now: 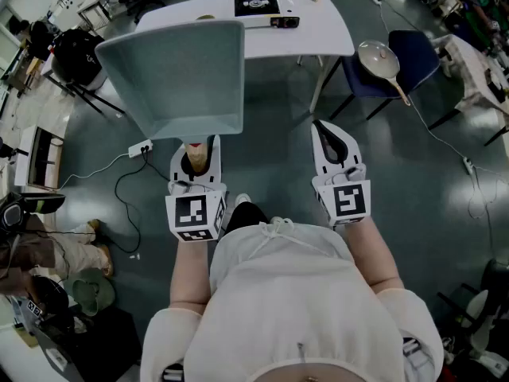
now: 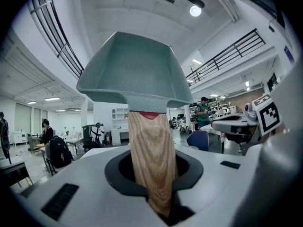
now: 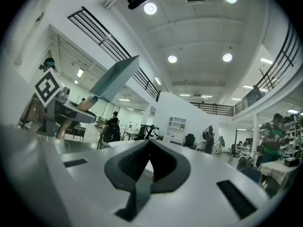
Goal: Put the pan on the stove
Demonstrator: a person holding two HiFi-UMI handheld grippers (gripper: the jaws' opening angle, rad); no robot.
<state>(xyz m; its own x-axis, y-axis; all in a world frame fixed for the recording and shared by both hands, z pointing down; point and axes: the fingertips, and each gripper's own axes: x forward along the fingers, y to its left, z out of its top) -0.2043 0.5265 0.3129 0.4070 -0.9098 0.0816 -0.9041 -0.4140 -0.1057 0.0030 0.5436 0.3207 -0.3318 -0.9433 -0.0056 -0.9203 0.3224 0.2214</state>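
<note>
The white table (image 1: 318, 30) lies at twelve o'clock, carrying what looks like the black stove (image 1: 256, 4). The square grey pan (image 1: 179, 74) is held up at eleven o'clock, apart from the stove — its wooden handle (image 2: 151, 160) clamped in the left gripper (image 1: 196, 159). The right gripper (image 1: 328, 138), at one o'clock, is closed on nothing.

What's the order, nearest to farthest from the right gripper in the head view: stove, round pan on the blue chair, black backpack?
From the right gripper:
1. The round pan, on the blue chair, ahead to the right.
2. The stove, on the white table, ahead to the left.
3. The black backpack, far left.
</note>
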